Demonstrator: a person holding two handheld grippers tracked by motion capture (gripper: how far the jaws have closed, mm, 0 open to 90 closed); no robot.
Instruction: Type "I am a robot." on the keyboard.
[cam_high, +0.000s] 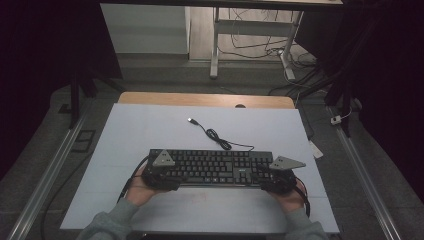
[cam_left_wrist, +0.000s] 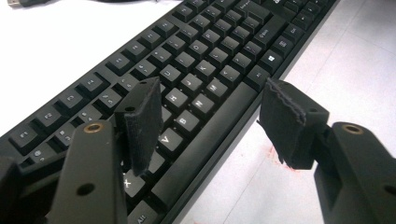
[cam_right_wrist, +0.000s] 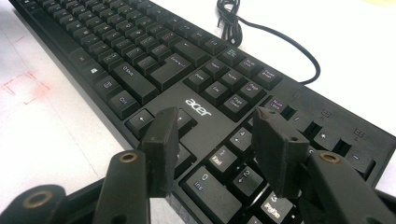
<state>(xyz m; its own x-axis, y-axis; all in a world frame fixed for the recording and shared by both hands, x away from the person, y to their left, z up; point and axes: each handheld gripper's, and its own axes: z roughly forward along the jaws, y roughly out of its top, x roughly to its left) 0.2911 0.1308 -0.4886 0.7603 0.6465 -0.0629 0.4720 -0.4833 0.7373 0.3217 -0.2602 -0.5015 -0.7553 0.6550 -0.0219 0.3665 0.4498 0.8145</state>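
Note:
A black Acer keyboard (cam_high: 210, 167) lies across the near half of the white table top (cam_high: 150, 130). Its black cable (cam_high: 220, 140) runs back to a loose USB plug (cam_high: 191, 120). My left gripper (cam_high: 167, 172) is at the keyboard's left end. In the left gripper view the keyboard (cam_left_wrist: 201, 60) has its front edge between the parted jaws of my left gripper (cam_left_wrist: 212, 93), one pad over the keys and the other over the table. My right gripper (cam_high: 272, 177) is at the right end. In the right gripper view, my right gripper (cam_right_wrist: 215, 119) hovers open over the arrow and number keys of the keyboard (cam_right_wrist: 154, 56).
A wooden strip (cam_high: 205, 99) borders the table's far edge. Behind it stand a white desk frame (cam_high: 215, 45) and loose floor cables (cam_high: 260, 47). Faint red marks (cam_right_wrist: 25, 86) show on the table in front of the keyboard. Metal rails (cam_high: 45, 175) run along both sides.

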